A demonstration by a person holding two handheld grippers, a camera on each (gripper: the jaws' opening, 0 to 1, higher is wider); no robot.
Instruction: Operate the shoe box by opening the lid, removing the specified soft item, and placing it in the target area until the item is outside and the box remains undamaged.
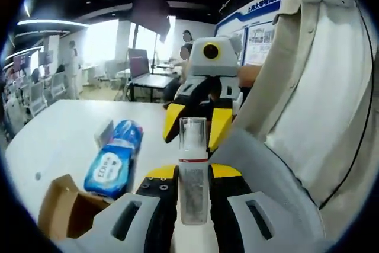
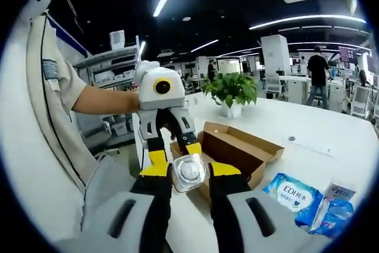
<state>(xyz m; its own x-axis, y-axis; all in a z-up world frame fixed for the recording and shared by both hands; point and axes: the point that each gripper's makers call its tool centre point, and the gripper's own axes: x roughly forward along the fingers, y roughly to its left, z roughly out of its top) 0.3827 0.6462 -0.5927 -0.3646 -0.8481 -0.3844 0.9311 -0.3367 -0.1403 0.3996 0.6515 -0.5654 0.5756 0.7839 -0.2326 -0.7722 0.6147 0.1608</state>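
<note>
Above the white counter [image 2: 331, 122], both tongs [image 1: 193, 173] [image 2: 189, 173] pinch 1 clear bottle [image 1: 193, 170] from opposite ends, beside the opened shoe box [image 2: 237, 149]; uneven pulling could slip it loose.

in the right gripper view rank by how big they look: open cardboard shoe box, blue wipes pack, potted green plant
1. Open brown cardboard shoe box, largest.
2. Blue soft wipes pack and potted green plant look similar; the plant stands farther from the camera, so their order is unsure.
</note>
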